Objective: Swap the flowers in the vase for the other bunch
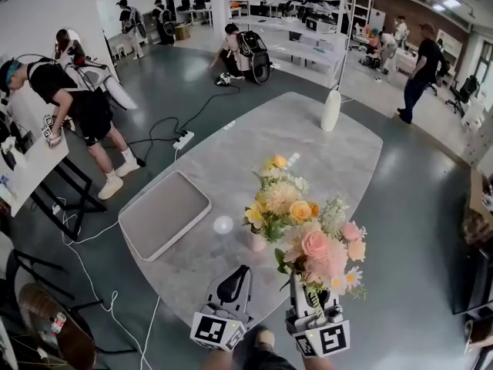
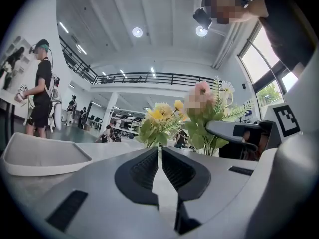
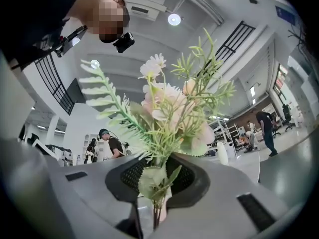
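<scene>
While the yellow bunch (image 1: 279, 200) sits in the small pink vase (image 1: 256, 241), I judge the swap only half prepared. From the head view, my right gripper (image 1: 312, 303) carries the pink bunch (image 1: 323, 253) upright just right of the vase. My left gripper (image 1: 236, 277) hangs just on the near side of it. The vase stands close to the near rim of the table (image 1: 308, 137), so a sideways tug could drag it toward the edge. Bare tabletop runs far and right, and a tray (image 1: 162, 213) lies to the left, well apart.

From the left gripper view, the jaws are pressed together with nothing between them, and the yellow flowers rise straight ahead beyond the tips. The vase itself is hidden behind them. The next move, I reckon, calls for spreading this claw, taking the yellow stems low down and drawing them straight up. The vase looks light enough to come along.

From the right gripper view, the jaws pinch the pink bunch's stems low down, with leaves spilling over the pads. Room above the vase looks open for lowering these in once the mouth is free.
</scene>
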`<state>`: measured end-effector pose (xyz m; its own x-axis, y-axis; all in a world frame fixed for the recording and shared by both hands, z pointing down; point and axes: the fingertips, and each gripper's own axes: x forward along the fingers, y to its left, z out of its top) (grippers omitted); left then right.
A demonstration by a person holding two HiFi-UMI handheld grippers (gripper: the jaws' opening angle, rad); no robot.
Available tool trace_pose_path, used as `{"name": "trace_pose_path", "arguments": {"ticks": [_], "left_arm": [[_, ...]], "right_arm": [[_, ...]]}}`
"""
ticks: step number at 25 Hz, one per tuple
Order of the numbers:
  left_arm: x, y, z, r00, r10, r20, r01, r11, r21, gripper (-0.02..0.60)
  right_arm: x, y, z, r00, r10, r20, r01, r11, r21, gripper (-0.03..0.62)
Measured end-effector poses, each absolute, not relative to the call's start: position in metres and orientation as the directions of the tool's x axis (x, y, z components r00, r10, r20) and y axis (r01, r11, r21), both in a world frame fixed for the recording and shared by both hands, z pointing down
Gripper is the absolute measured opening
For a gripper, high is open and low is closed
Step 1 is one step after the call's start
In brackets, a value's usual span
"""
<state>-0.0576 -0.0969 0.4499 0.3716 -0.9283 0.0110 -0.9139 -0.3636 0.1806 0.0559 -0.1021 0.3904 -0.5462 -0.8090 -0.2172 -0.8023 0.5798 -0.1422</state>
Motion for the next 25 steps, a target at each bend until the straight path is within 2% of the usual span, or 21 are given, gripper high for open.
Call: {"name": "trace_pose_path", "arguments": {"ticks": [3,5,9,18,25], "left_arm": [[-0.063,-0.116,0.459,0.367,-0.929,0.043,-0.921,-0.356,0.159,0.022],[-0.068,-0.126,0.464,0.358,-0.932,0.06,-0.925,-0.346,0.155,0.05],[-0.074,-0.148,0.473,0.363,-0.929,0.073,-0.925,-0.35,0.149,0.148],[-0.057,-0.184,0.486,0.428,-0.896,0.12,-0.903,-0.43,0.016,0.243],[-0.049,-0.204,0.487,0.479,-0.866,0.142,-0.877,-0.48,0.028,0.309]], "right_arm": [[0.052,-0.115,0.394,-0.525,-0.824,-0.213,-0.824,0.555,-0.113,0.089],[0.052,-0.122,0.396,-0.512,-0.832,-0.212,-0.833,0.541,-0.112,0.089],[0.045,-0.134,0.4,-0.515,-0.832,-0.207,-0.839,0.539,-0.078,0.089],[0.046,-0.139,0.407,-0.457,-0.87,-0.185,-0.883,0.469,-0.021,0.089],[0.057,-0.142,0.409,-0.368,-0.913,-0.175,-0.926,0.377,-0.021,0.089]]}}
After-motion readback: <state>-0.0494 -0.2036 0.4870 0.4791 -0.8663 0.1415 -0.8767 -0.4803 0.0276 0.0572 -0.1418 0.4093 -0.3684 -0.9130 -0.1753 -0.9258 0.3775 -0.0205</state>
